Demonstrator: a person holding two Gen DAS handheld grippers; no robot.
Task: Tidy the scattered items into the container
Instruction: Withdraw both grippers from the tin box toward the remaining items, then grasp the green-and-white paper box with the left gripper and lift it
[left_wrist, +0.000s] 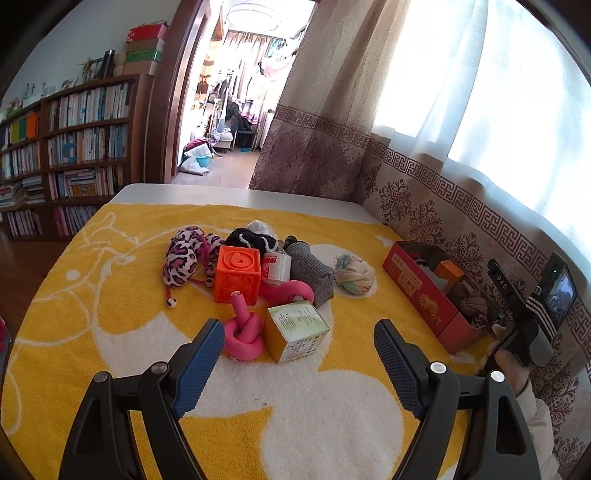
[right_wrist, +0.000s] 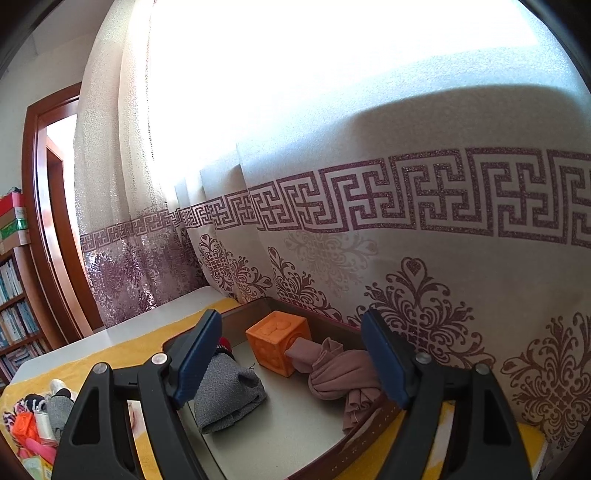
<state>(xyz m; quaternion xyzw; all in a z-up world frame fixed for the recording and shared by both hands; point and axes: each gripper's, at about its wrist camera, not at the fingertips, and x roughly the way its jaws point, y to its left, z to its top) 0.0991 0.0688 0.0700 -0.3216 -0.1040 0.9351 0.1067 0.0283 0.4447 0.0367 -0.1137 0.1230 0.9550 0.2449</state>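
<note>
The red box (left_wrist: 421, 288) sits directly under the right gripper (right_wrist: 291, 354), whose jaws hang apart and empty above an orange cube (right_wrist: 277, 341), a grey sock (right_wrist: 225, 395) and a mauve cloth (right_wrist: 336, 373) already inside. The left gripper (left_wrist: 299, 354), jaws also wide and empty, hovers just short of the heap ahead of it: a small green-and-yellow carton (left_wrist: 297, 328), a knotted pink toy (left_wrist: 243, 332) and an orange block (left_wrist: 236, 275) on the yellow towel (left_wrist: 110, 295).

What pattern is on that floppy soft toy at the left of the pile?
Pink, black and white leopard spots on the soft toy, clearest in the left wrist view.
</note>
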